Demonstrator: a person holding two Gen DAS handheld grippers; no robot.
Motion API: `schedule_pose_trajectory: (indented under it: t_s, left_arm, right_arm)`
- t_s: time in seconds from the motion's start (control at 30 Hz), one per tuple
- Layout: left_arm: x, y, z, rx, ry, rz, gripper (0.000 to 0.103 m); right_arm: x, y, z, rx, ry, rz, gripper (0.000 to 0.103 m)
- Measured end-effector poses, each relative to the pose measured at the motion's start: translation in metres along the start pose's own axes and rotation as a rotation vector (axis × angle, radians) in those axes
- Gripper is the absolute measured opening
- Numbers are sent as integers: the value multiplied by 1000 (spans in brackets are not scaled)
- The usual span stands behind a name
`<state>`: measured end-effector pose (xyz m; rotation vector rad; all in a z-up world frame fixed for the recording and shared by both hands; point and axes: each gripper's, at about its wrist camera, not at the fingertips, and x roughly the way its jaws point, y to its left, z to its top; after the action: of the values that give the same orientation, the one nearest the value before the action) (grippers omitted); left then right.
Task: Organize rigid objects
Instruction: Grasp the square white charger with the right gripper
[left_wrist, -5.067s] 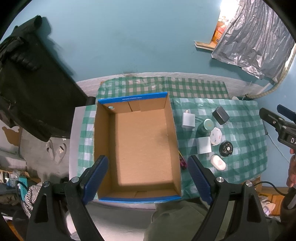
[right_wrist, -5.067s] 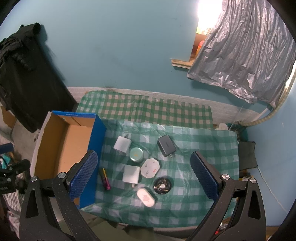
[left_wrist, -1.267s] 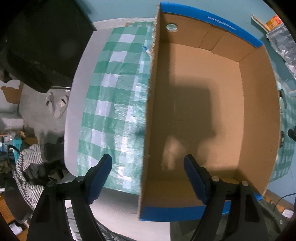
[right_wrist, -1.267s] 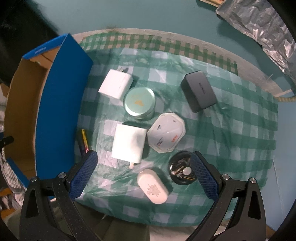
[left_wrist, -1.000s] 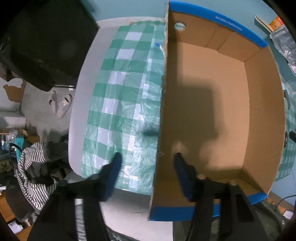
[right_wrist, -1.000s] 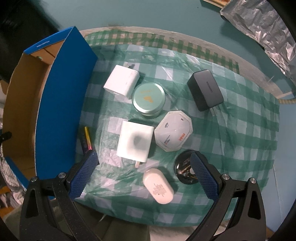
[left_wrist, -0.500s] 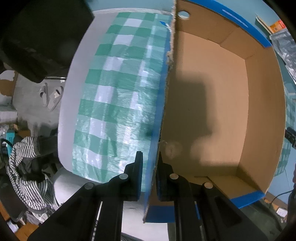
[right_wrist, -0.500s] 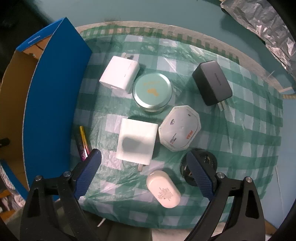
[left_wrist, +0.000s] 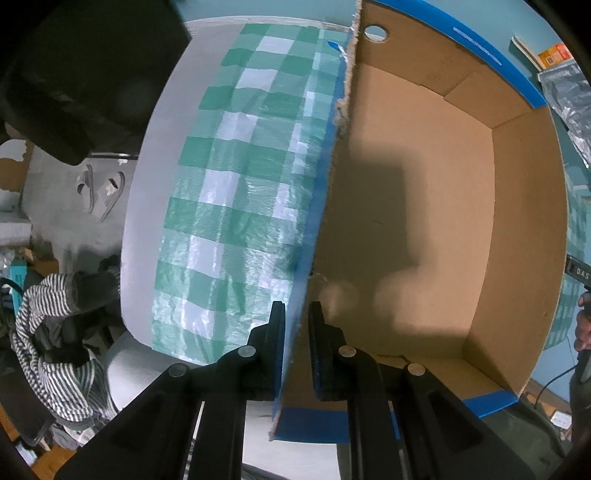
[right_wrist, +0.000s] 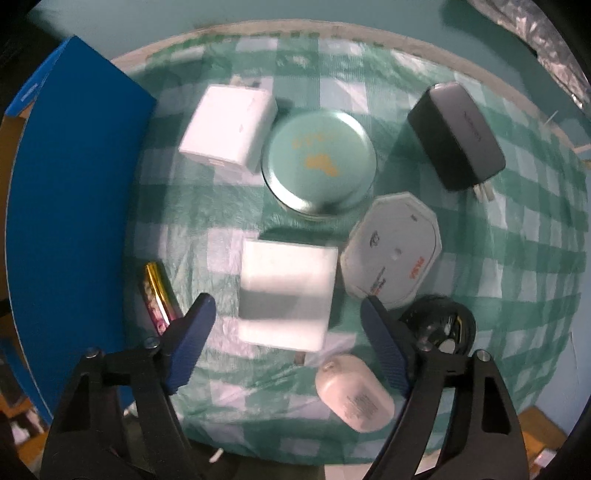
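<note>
In the left wrist view my left gripper (left_wrist: 296, 314) is shut on the left wall of the empty cardboard box (left_wrist: 406, 206), one finger outside and one inside. In the right wrist view my right gripper (right_wrist: 284, 306) hangs over a white square charger (right_wrist: 286, 293) with its jaws closing; the charger lies between the fingers and the pads stand apart from it. Around it lie a second white charger (right_wrist: 229, 127), a round teal tin (right_wrist: 319, 164), a black charger (right_wrist: 456, 134), a white octagonal case (right_wrist: 391, 254), a white oval case (right_wrist: 354, 397), a black round holder (right_wrist: 443, 325) and a gold-pink tube (right_wrist: 157, 293).
The box's blue outer wall (right_wrist: 70, 206) stands just left of the objects. A green checked cloth (right_wrist: 498, 240) covers the table. Left of the box the cloth (left_wrist: 236, 177) ends near the table edge, with striped fabric (left_wrist: 51, 332) and floor clutter below.
My left gripper closed from wide open onto the box's left wall. My right gripper came down toward the white square charger and its fingers narrowed around it.
</note>
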<state>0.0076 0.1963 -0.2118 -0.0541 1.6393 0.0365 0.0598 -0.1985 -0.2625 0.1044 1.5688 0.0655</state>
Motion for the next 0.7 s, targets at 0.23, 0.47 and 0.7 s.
schedule_pose_trajectory:
  t_s: [0.23,0.47,0.7]
  left_arm:
    - [1,-5,-1,13,12,-6,12]
    - [1,-7,0,38,11,20,12]
    - [-7,-11,2,34,-13,7,12]
  right_arm:
    - [10,14,2,-9,41,19,70]
    - [31,11,6,31,61,39,64]
    - [38,10,21,13,44,7,58]
